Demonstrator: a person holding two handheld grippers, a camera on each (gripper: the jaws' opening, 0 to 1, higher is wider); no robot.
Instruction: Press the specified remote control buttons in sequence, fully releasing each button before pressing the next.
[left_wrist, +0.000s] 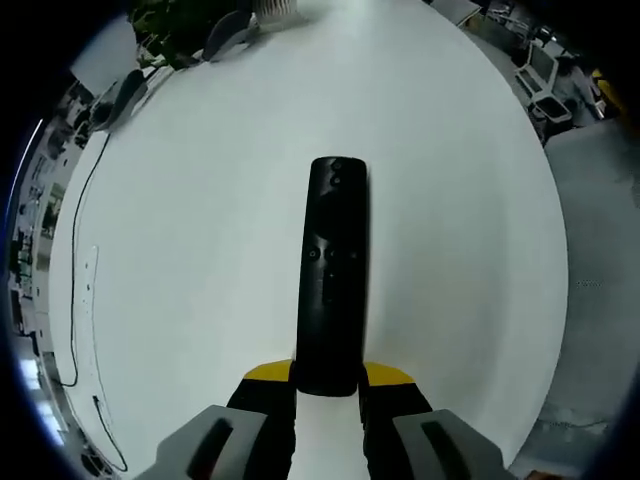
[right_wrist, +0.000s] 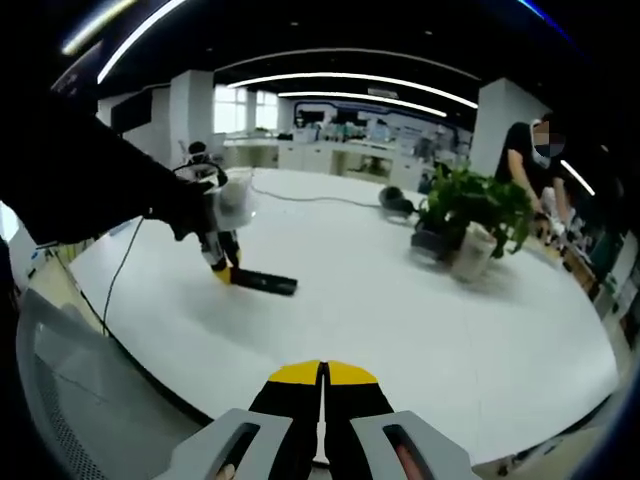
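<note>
Left hand-held gripper clamps the near end of the black remote control between its yellow-tipped jaws, the remote lying flat on the white surface and pointing away from the camera. Right hand-held gripper hovers well apart, above the surface's near edge, jaws closed together on nothing. Judging by this, the remote is being steadied and no button is pressed yet; the next move calls for bringing the right tips over and down onto a single button, then lifting fully clear. Nearby stand a potted plant, a trailing black cable and a chair; nothing blocks the path.
</note>
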